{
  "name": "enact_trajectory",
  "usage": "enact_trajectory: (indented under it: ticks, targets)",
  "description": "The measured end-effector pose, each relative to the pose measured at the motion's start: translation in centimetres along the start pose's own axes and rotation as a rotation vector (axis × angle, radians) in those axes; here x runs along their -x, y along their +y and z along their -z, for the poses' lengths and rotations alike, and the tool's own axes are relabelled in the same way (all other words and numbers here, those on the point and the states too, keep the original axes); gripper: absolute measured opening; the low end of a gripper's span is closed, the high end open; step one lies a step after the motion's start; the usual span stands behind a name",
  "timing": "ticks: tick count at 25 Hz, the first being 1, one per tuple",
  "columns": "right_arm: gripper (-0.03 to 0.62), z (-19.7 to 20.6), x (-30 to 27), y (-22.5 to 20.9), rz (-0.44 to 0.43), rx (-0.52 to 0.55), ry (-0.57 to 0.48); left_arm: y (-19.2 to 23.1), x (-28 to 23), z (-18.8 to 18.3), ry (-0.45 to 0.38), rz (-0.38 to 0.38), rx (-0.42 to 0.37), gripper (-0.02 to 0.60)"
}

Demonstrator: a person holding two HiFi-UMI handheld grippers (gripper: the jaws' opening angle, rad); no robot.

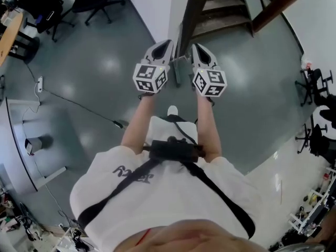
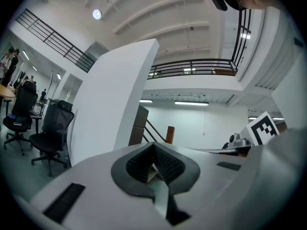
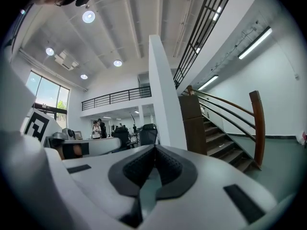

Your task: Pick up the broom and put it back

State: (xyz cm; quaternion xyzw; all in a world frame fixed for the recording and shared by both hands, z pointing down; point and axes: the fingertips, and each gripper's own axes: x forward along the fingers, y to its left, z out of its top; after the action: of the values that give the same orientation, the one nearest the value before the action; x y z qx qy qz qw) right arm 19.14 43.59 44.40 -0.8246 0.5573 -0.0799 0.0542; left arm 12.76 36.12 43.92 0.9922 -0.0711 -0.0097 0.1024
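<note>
Left gripper (image 1: 166, 44) and right gripper (image 1: 196, 47) are side by side at arm's length, both with jaws closed on nothing. Just beyond and between them, a grey upright object (image 1: 180, 69) stands on the floor (image 1: 105, 62) at the foot of the white pillar (image 1: 178, 9). It may be the broom, but it is too small to tell. The staircase (image 1: 223, 7) is behind.

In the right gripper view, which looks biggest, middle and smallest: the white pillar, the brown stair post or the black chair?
Largest to smallest:
1. white pillar
2. brown stair post
3. black chair, which may look tiny only because it stands farther back.
</note>
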Motion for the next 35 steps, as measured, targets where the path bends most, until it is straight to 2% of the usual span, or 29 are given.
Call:
enact_trajectory:
  ticks: [5,15,25,30,35]
  targets:
    - [0.008,0.6,-2.9,-3.2,-0.052,-0.032,0.021,-0.2,-3.6,-0.2,-0.009,-0.027,-0.022,0.012]
    - [0.008,3.7,-6.7,-1.4,-0.112,-0.049,0.080,3.5,-3.4,0.8,0.015,-0.070,-0.012,0.012]
    - [0.008,8.5,-10.1,-3.4,-0.033,-0.084,0.187,6.6,-6.0,5.0,0.111,0.022,0.008,0.012]
    - [0.008,13.0,-12.8,-6.0,0.008,-0.104,0.257,10.2,-8.6,9.7,0.180,0.015,0.054,0.012]
    - [0.009,17.2,-13.8,-9.4,0.047,-0.128,0.327,11.6,-11.7,14.5,0.254,0.039,0.097,0.012]
